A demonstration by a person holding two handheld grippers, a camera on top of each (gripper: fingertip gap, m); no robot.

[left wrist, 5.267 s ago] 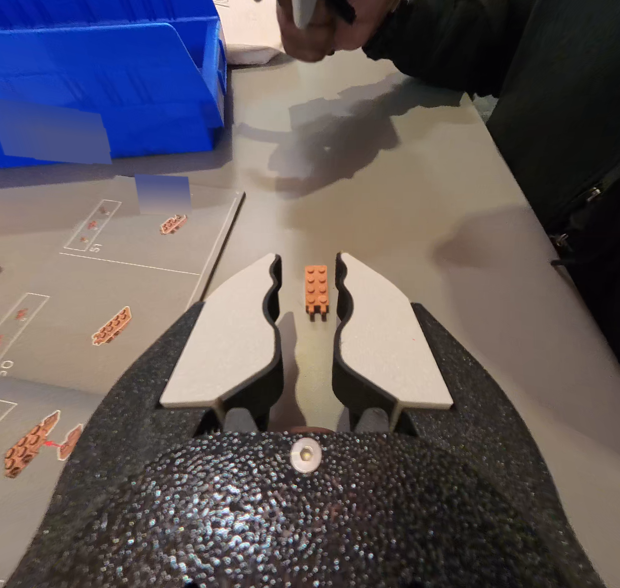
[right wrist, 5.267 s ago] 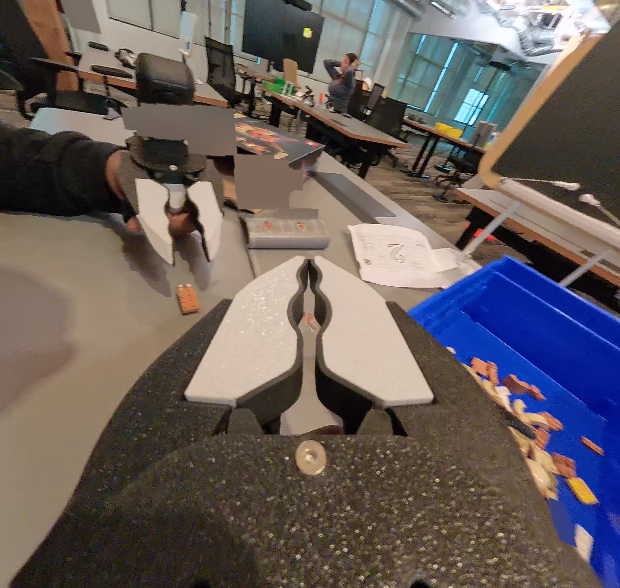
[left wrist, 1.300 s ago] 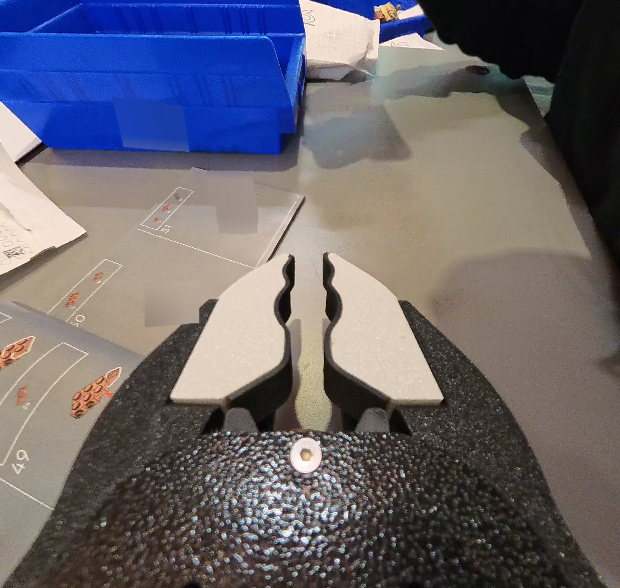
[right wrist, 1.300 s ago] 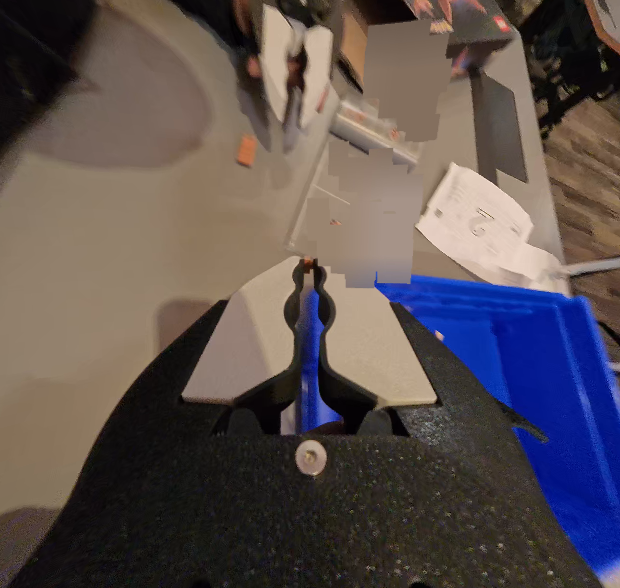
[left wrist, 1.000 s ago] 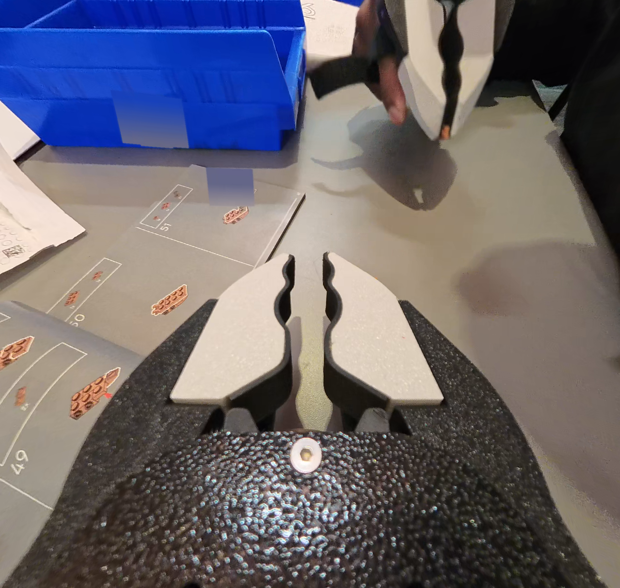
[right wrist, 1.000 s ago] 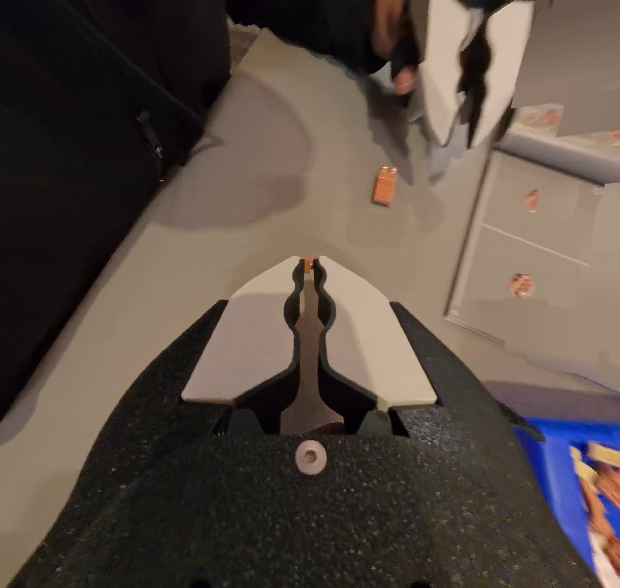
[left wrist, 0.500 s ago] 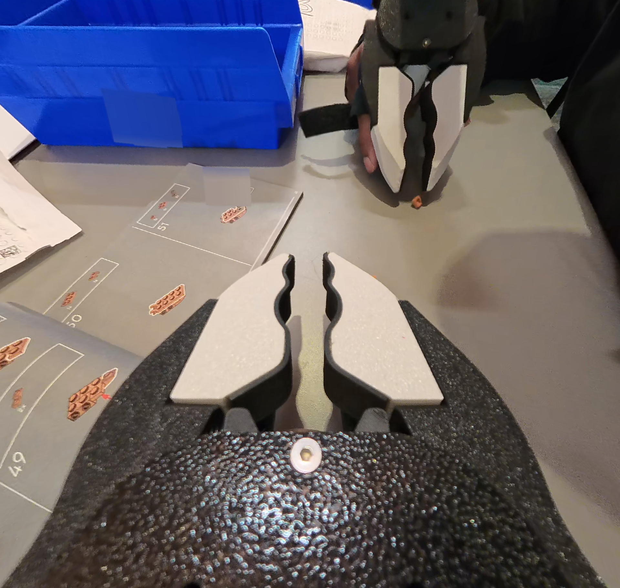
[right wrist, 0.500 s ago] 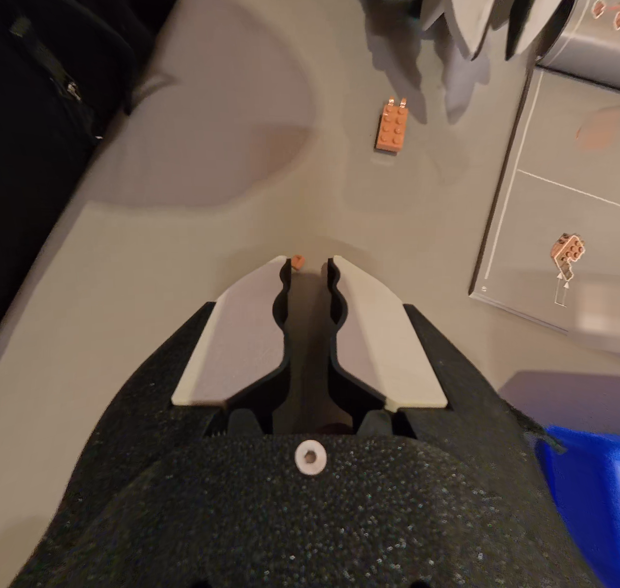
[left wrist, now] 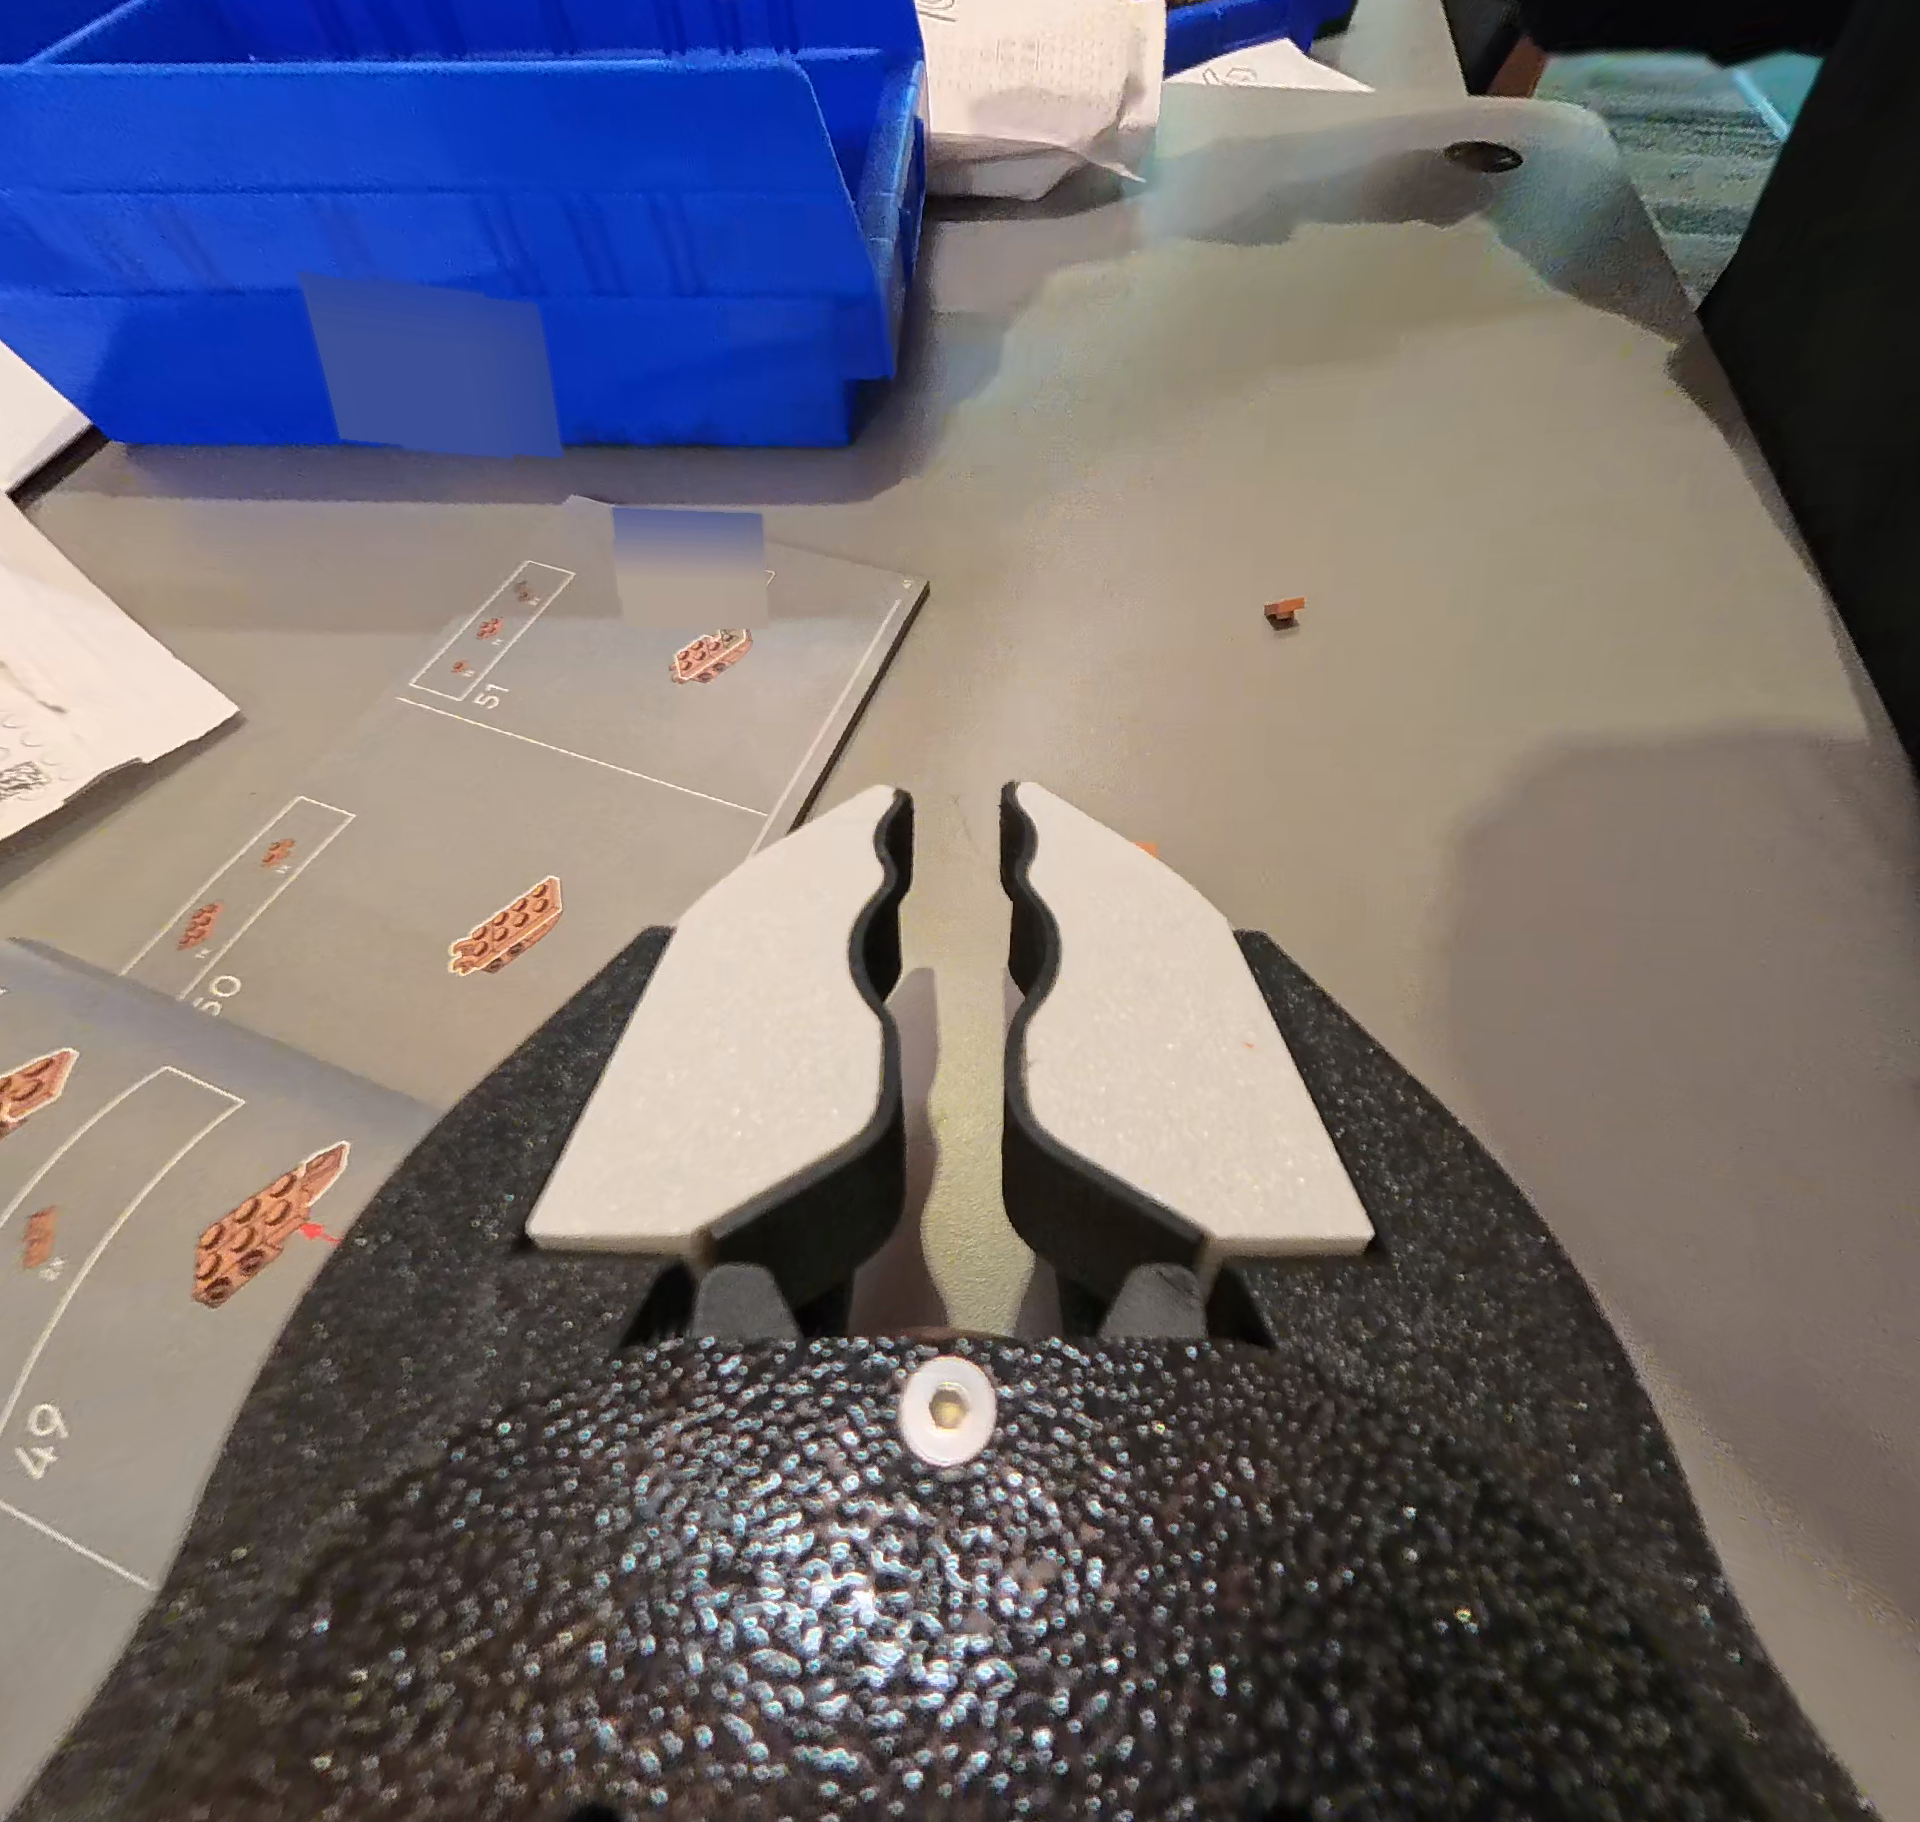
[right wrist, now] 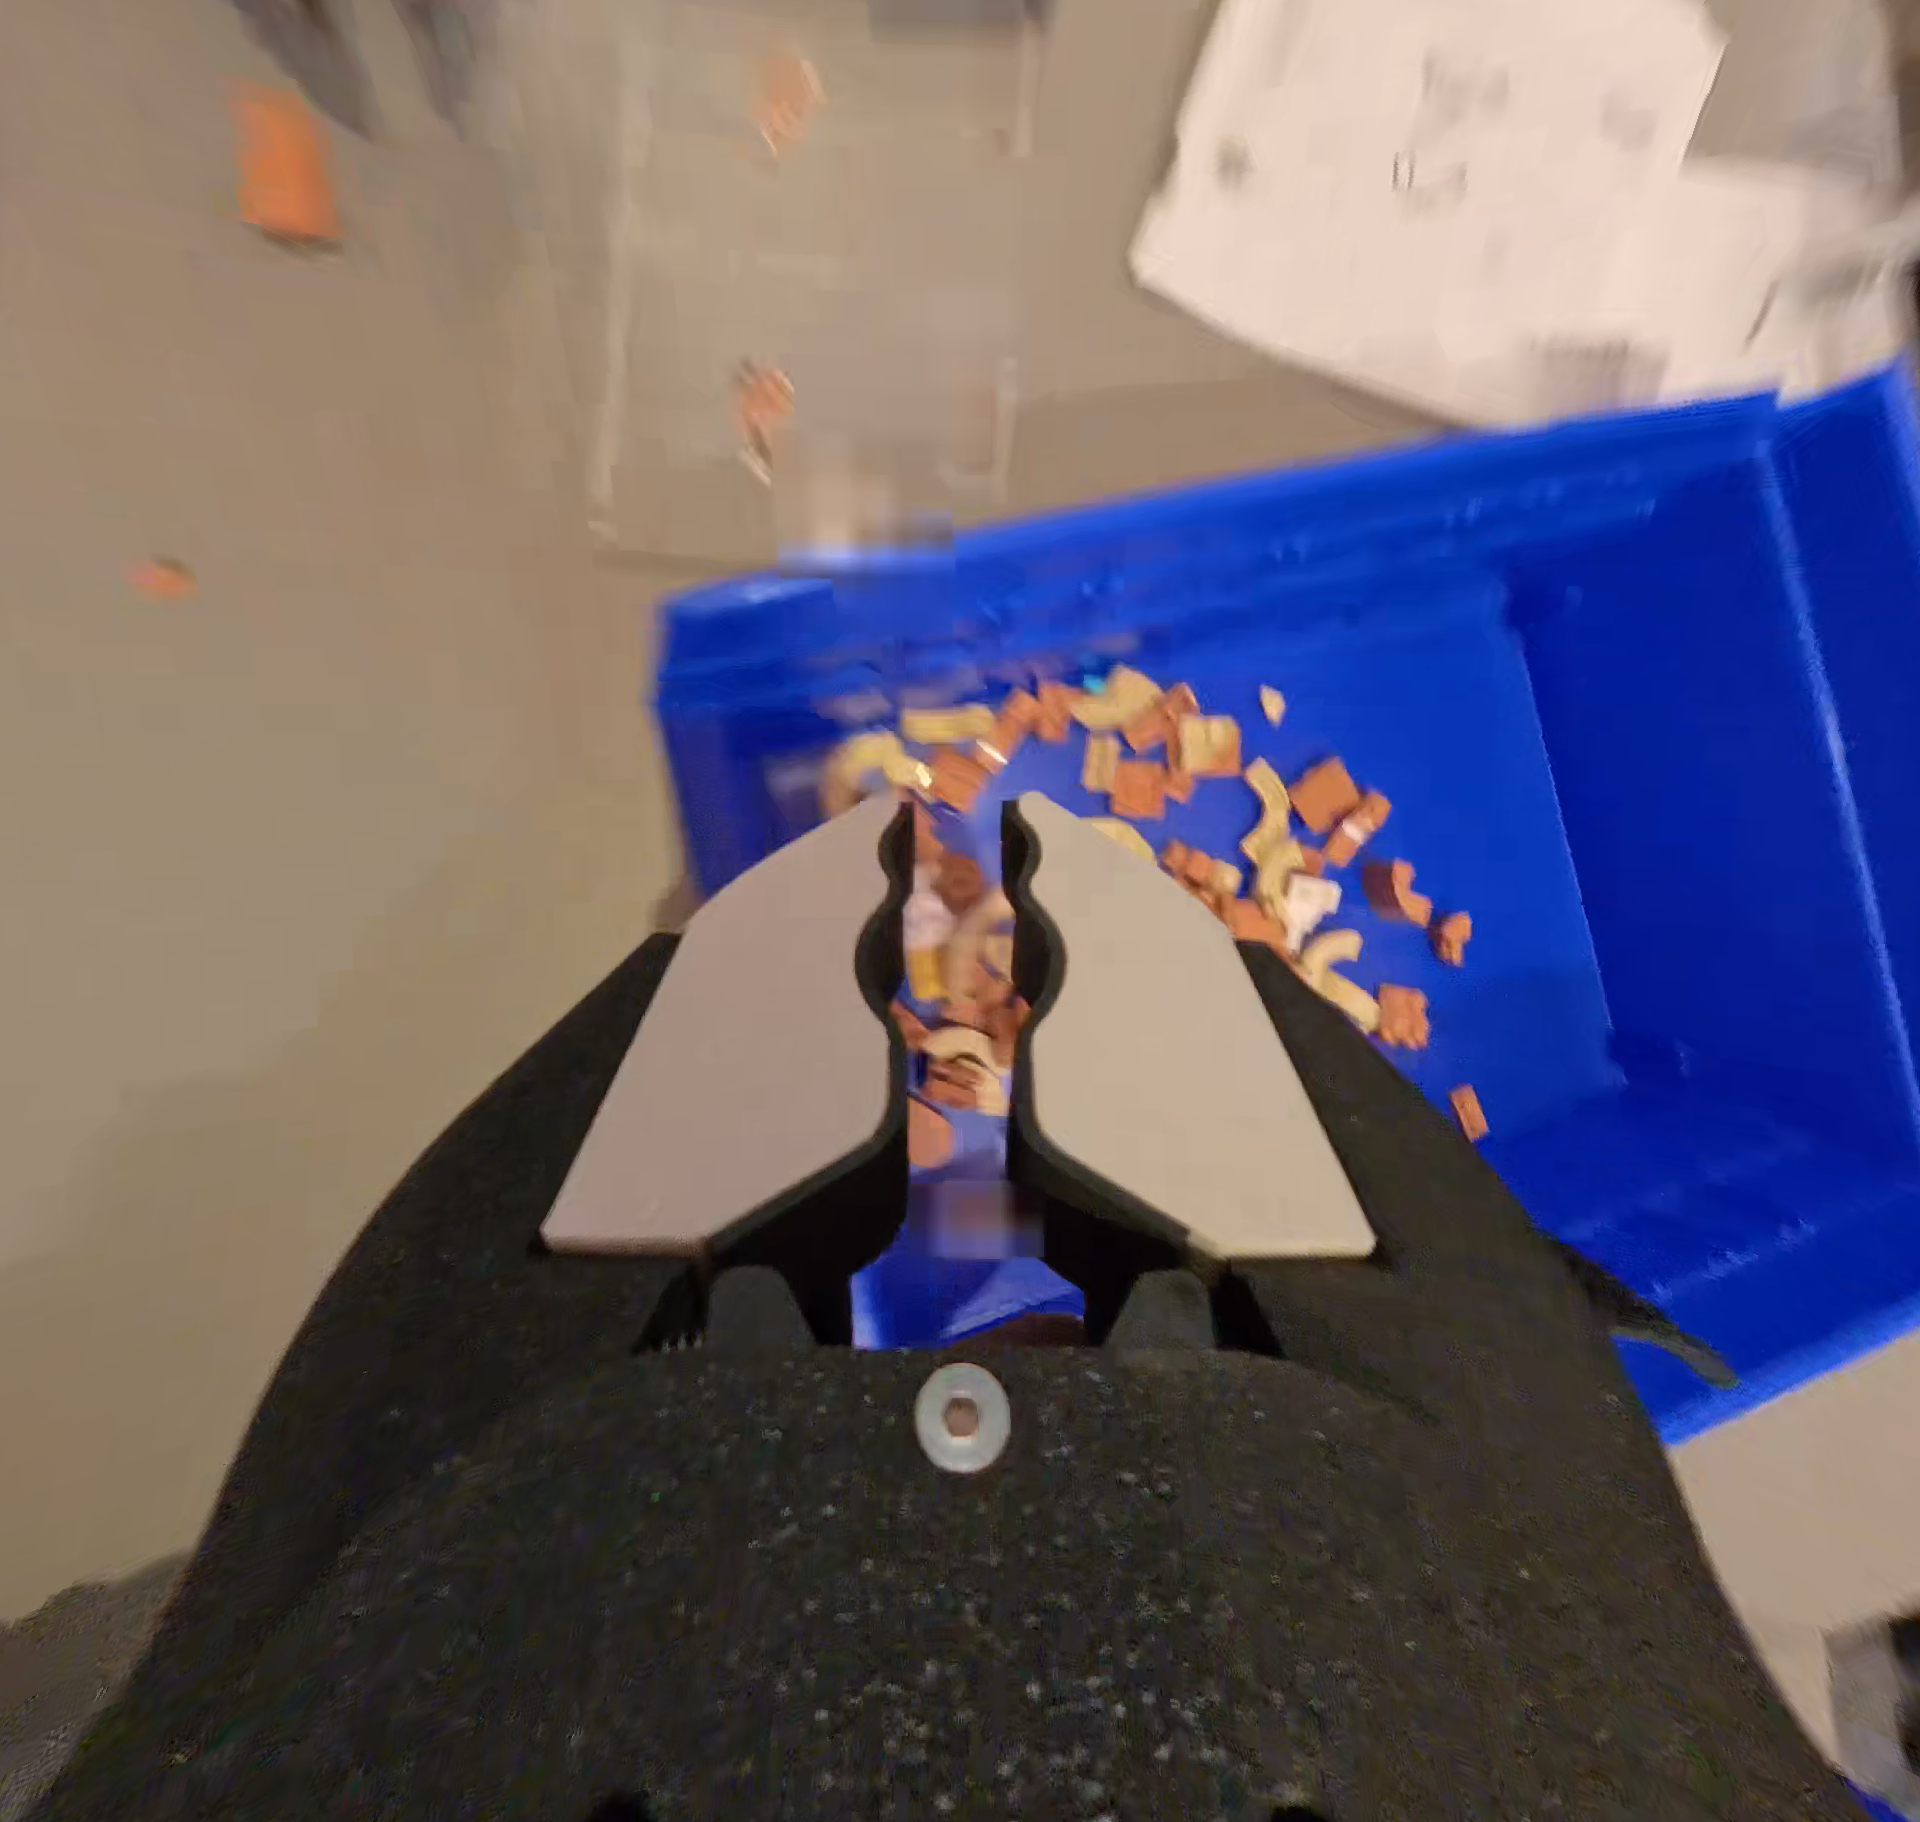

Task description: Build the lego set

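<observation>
Left wrist view: left gripper jaws apart, empty; right gripper likewise, over blue bin.

- Looks like a toy-brick assembly workstation.
- Grey surface carrying blue parts bins, one holding loose brown and tan bricks.
- Printed building-instruction sheets and white papers lying alongside.

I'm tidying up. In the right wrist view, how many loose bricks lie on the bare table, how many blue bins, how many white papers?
Loose bricks: 2, an orange plate and a small orange piece
Blue bin: 1
White paper: 1
Total: 4
</observation>
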